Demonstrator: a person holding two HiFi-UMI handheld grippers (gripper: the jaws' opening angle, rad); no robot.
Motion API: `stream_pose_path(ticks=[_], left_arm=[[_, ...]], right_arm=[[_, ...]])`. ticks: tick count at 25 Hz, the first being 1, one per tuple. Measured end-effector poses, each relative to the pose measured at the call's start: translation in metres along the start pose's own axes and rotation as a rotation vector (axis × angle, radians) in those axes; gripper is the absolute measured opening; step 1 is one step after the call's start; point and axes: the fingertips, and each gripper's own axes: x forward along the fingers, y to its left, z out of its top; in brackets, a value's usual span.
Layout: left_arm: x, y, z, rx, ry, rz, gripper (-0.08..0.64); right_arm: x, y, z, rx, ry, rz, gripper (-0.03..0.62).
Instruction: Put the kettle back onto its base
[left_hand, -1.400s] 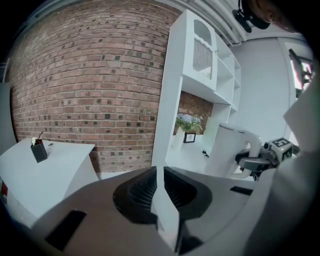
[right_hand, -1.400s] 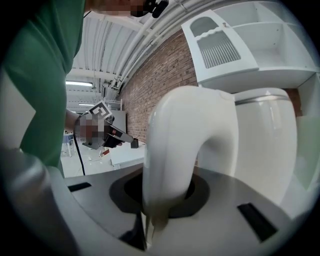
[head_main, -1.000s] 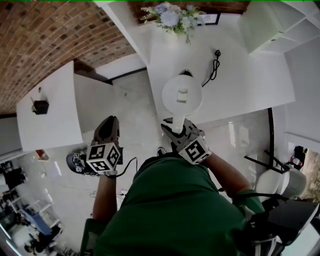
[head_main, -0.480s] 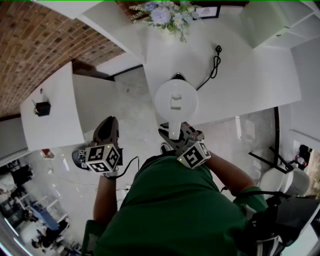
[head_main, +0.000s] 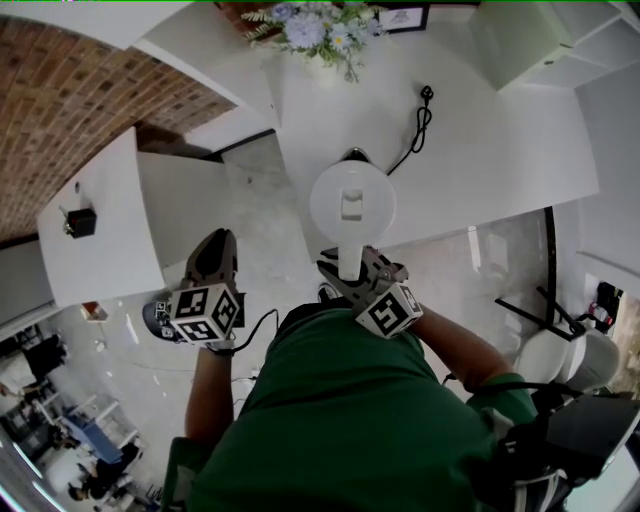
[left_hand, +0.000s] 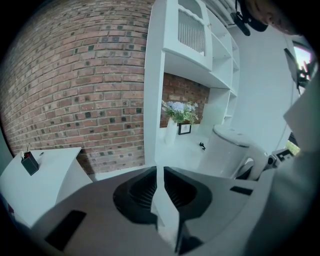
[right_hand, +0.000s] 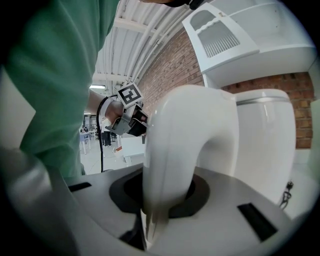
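Head view, lower middle: the right tongs (head_main: 350, 266) are clamped on the handle (right_hand: 185, 150) of the white kettle (head_main: 352, 200). The kettle hangs over the near edge of the worktop (head_main: 480, 150). The left tongs (head_main: 214, 245), pinched together and empty, wait to its left. It looks like stiff, smooth plastic, likely front-heavy if filled, so that handle is the sensible hold. I cannot pick out the base. Against a second ago the grip looks unchanged; kettle and flowers (head_main: 310, 25) sit slightly further left in frame.
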Motion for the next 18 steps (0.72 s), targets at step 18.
stream_pose_path(ticks=[18], left_arm=[[0.004,-0.008,0.004,0.013,-0.04,-0.081,0.057]], right_arm=[[-0.009,0.003,-0.026,0.041,0.066,-0.078,0.145]])
